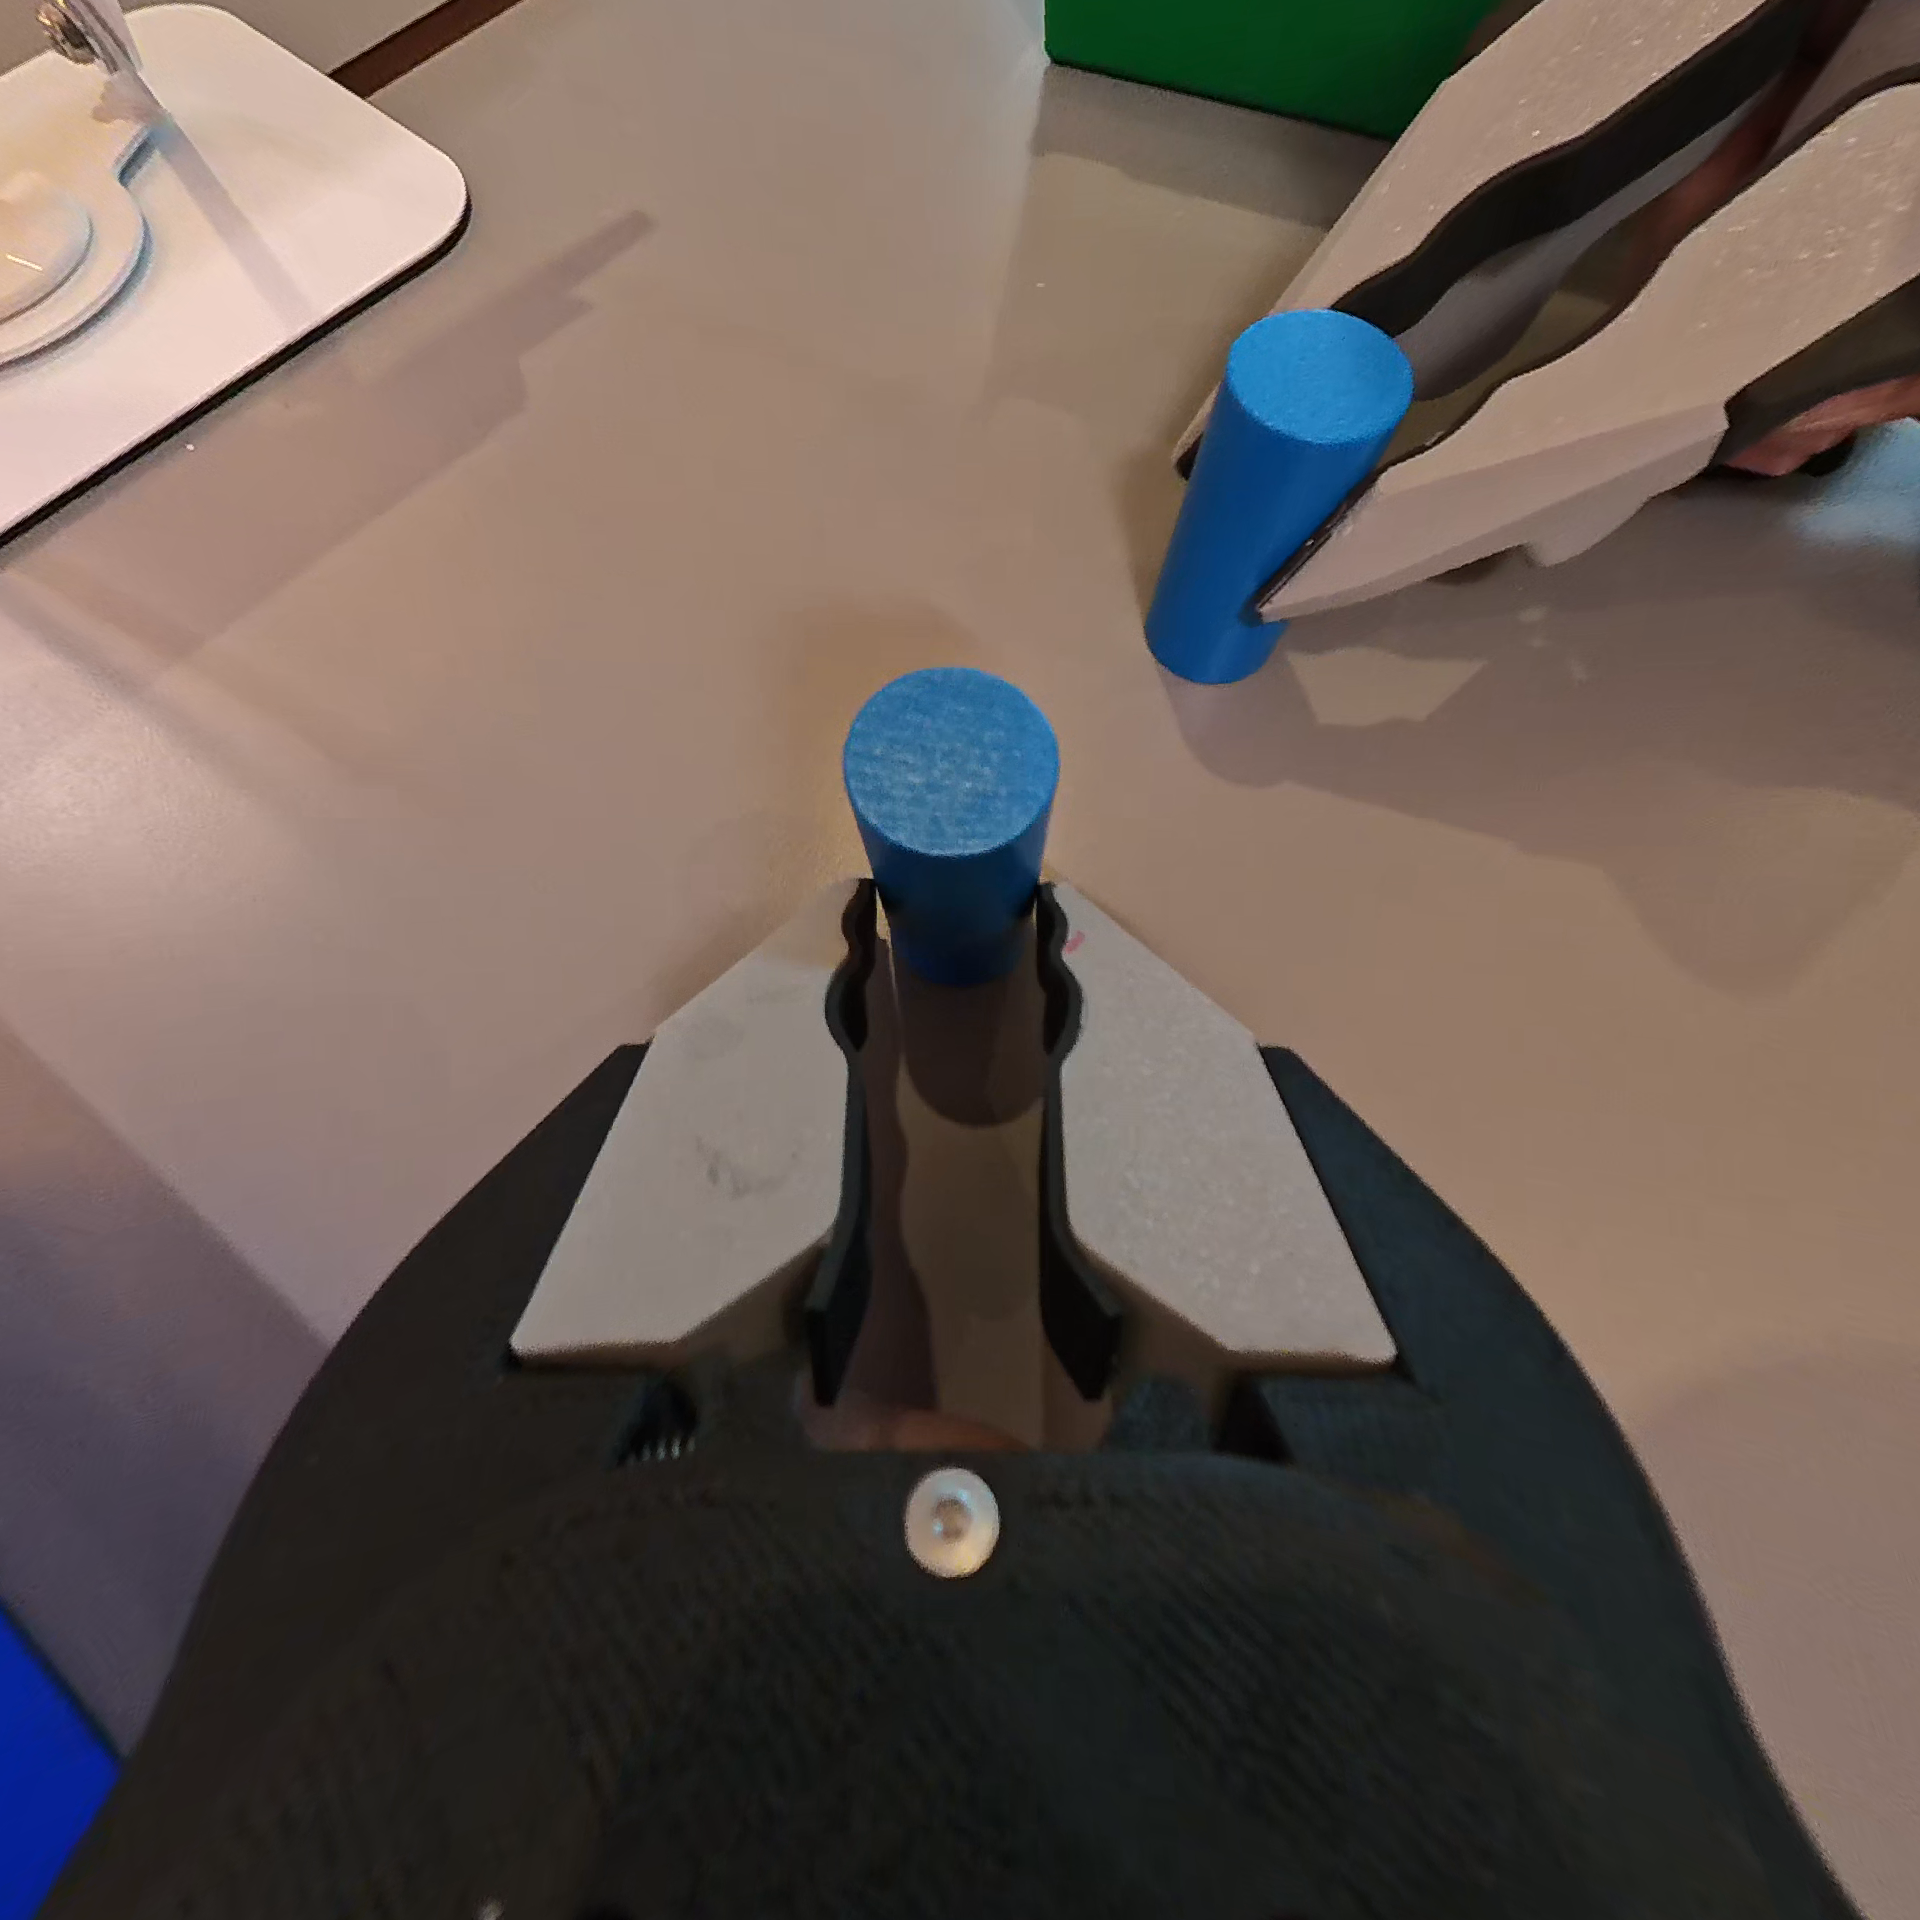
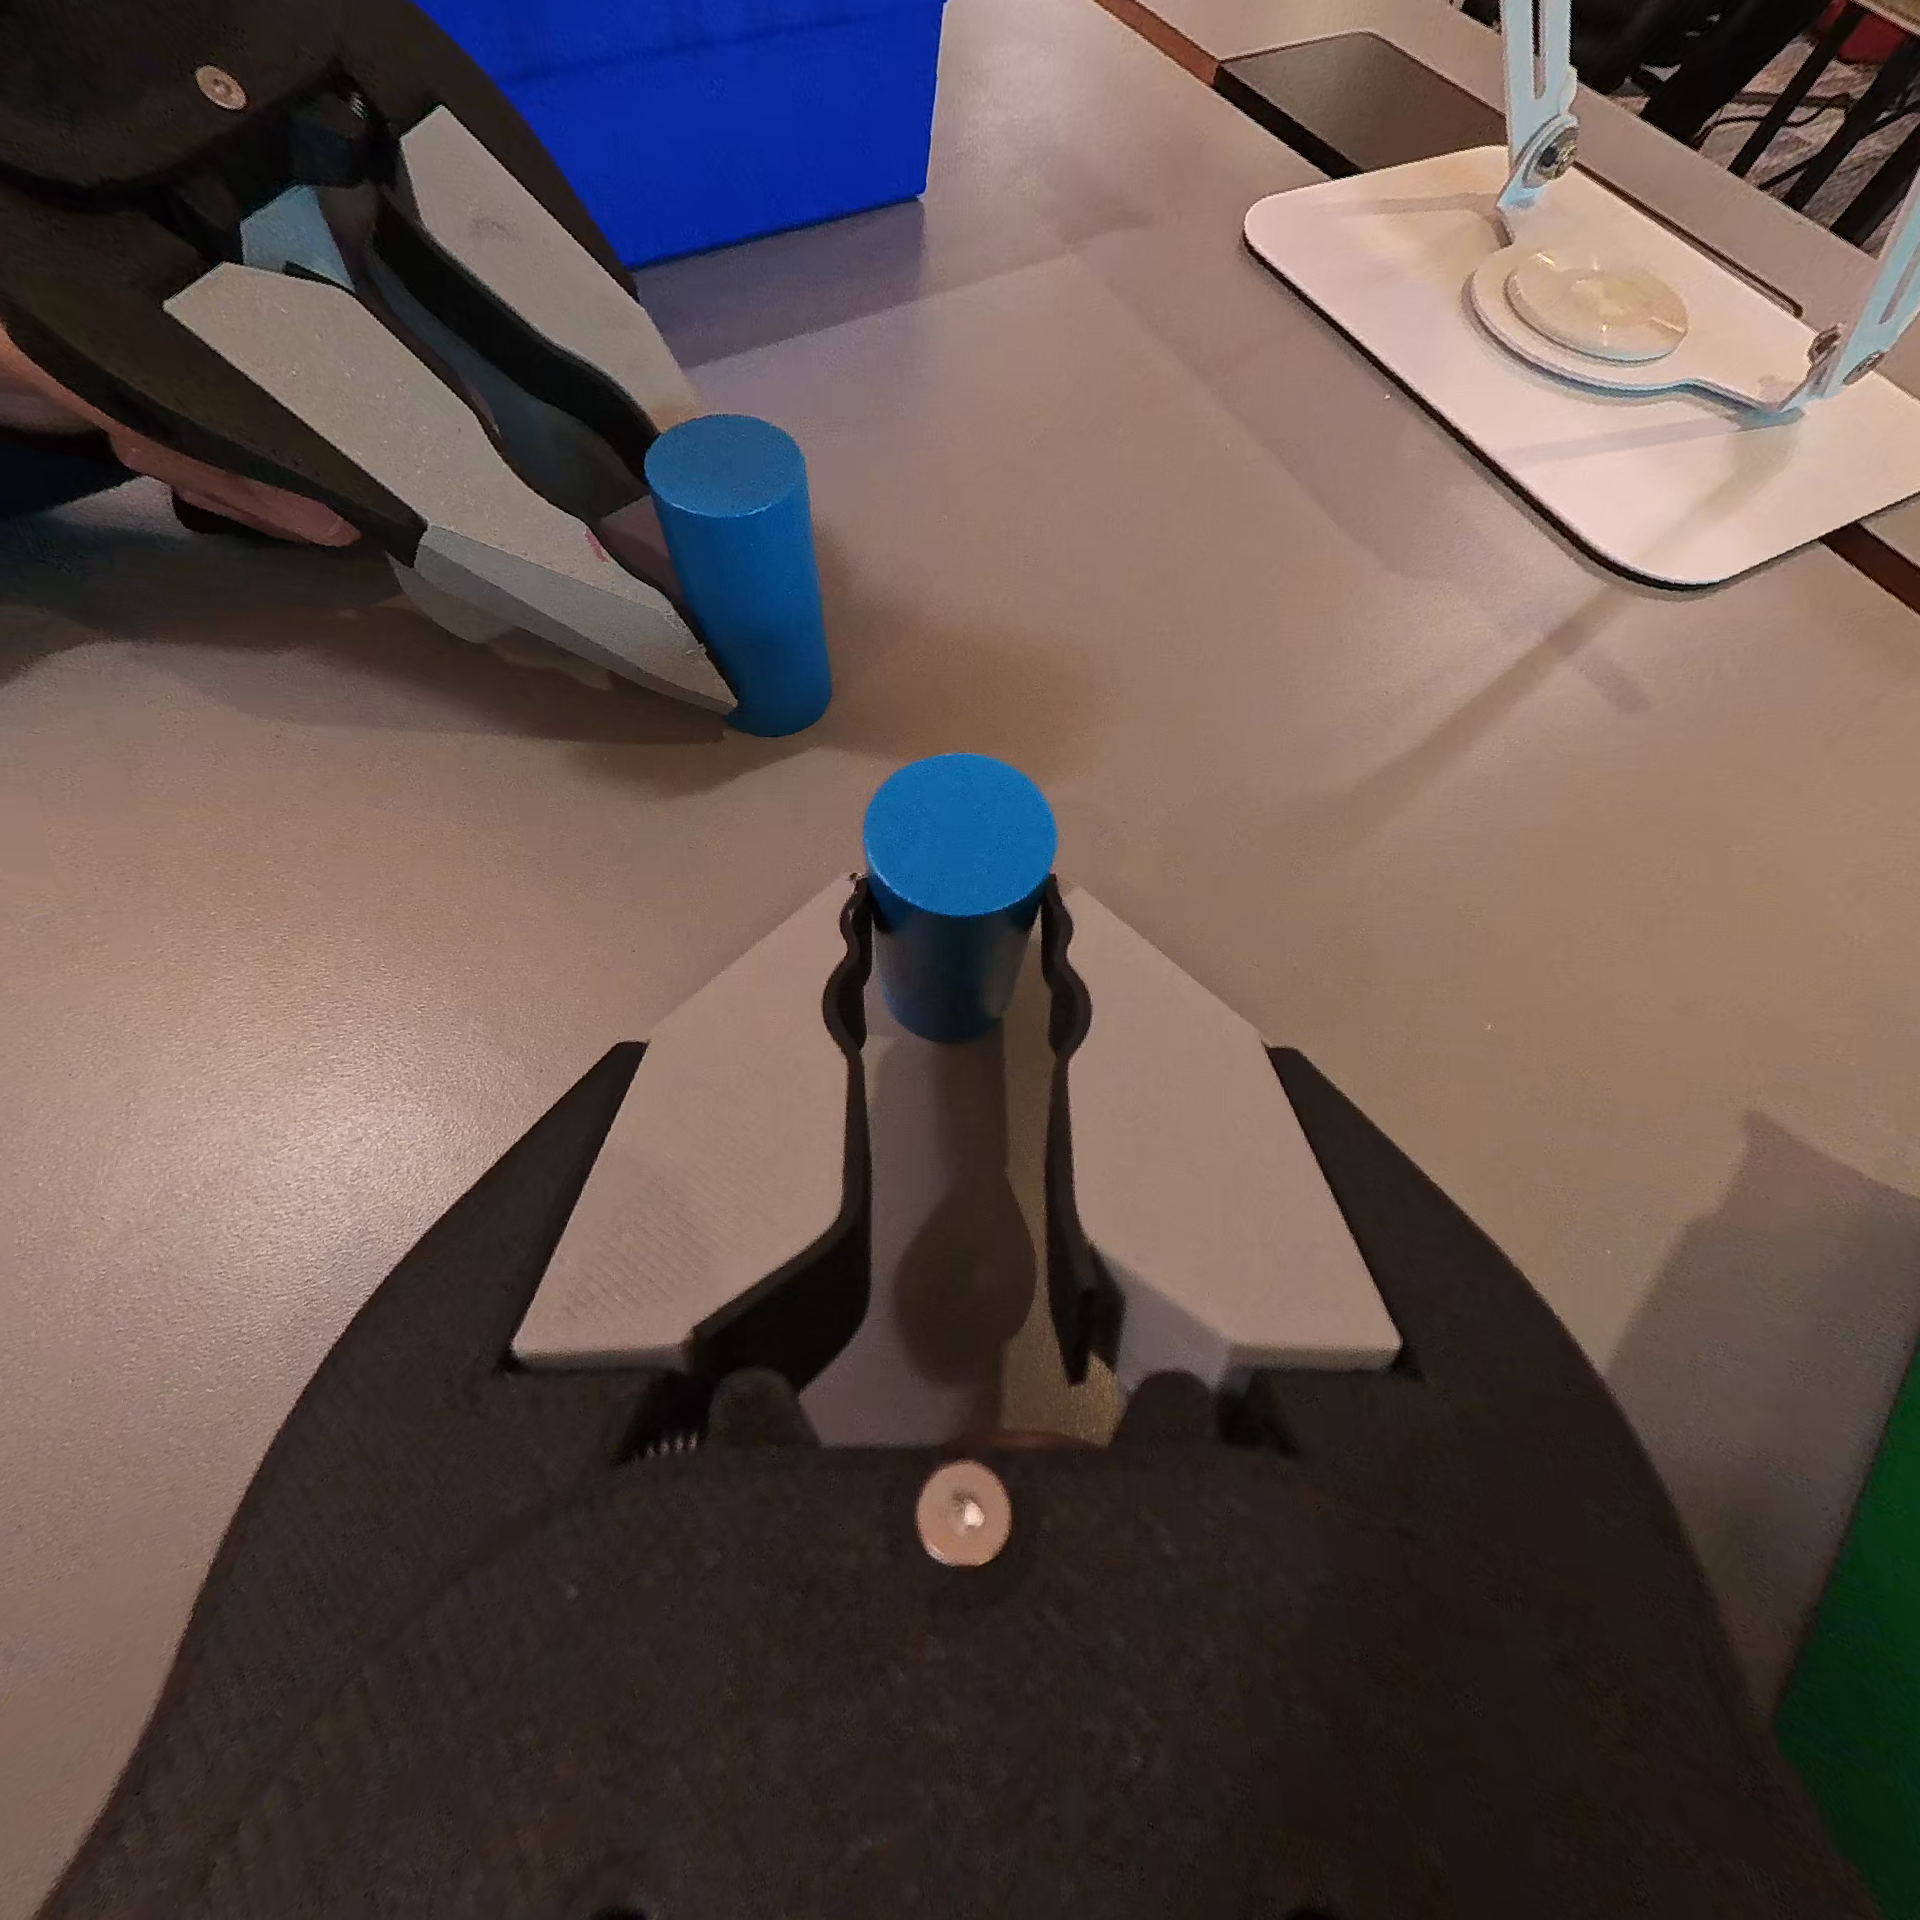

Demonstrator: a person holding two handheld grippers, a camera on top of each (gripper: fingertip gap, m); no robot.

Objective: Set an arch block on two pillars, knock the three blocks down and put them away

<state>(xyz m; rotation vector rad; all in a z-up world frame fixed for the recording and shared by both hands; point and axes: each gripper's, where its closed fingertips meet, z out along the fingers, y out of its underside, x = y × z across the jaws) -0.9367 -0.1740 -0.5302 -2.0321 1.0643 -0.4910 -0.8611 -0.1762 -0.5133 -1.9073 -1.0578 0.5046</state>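
Two blue cylinder pillars stand upright on the grey table (image 1: 623,520). My left gripper (image 1: 956,904) is shut on one pillar (image 1: 951,810), its pads pressing both sides below the top. The right wrist view shows that same pillar (image 2: 748,582) with its base at the table surface, in the left gripper (image 2: 691,582). My right gripper (image 2: 956,904) is shut on the other pillar (image 2: 956,883). The left wrist view shows this second pillar (image 1: 1268,499) low at the table, in the right gripper (image 1: 1226,535). No arch block is in view.
A blue bin (image 2: 727,114) stands behind the left gripper, and a green bin (image 1: 1247,52) beside the right gripper, also at the right wrist view's edge (image 2: 1870,1662). A white stand base (image 2: 1558,395) sits at the table's far side, with bare table between the pillars. The gap from one gripper's tips to the other's is roughly 9 centimetres. My left tips are roughly 25 centimetres from the white stand base (image 2: 1558,395). My left wrist view (image 1: 155,289) looks at it from another angle.
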